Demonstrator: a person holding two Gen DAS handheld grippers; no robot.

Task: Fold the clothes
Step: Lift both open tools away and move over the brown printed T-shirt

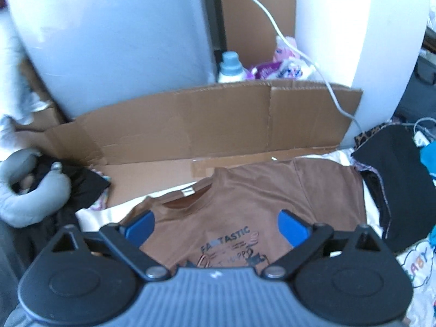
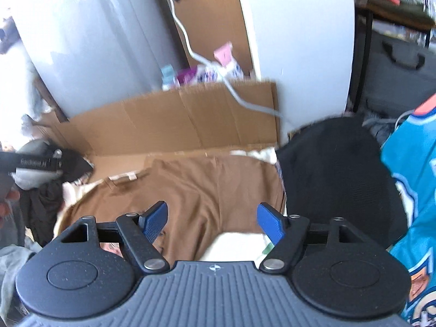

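Observation:
A brown T-shirt (image 1: 245, 199) with dark "FANTASTIC" print lies flat, front up, collar toward the cardboard, on a white cloth (image 1: 92, 215). My left gripper (image 1: 216, 224) hovers open over the chest print, blue pads wide apart, nothing between them. In the right wrist view the same brown T-shirt (image 2: 207, 188) shows its right half and sleeve. My right gripper (image 2: 212, 220) is open above the shirt's lower right part, holding nothing. The other gripper's black body (image 2: 27, 163), held by a hand, shows at the left edge.
A flattened cardboard box (image 1: 218, 125) stands behind the shirt, with a white cable (image 1: 321, 81) draped over it. A black garment (image 1: 395, 185) lies right of the shirt, a teal jersey (image 2: 408, 185) beyond it. A grey neck pillow (image 1: 30, 199) and dark clothes sit left. Detergent bottle (image 1: 230, 68) behind.

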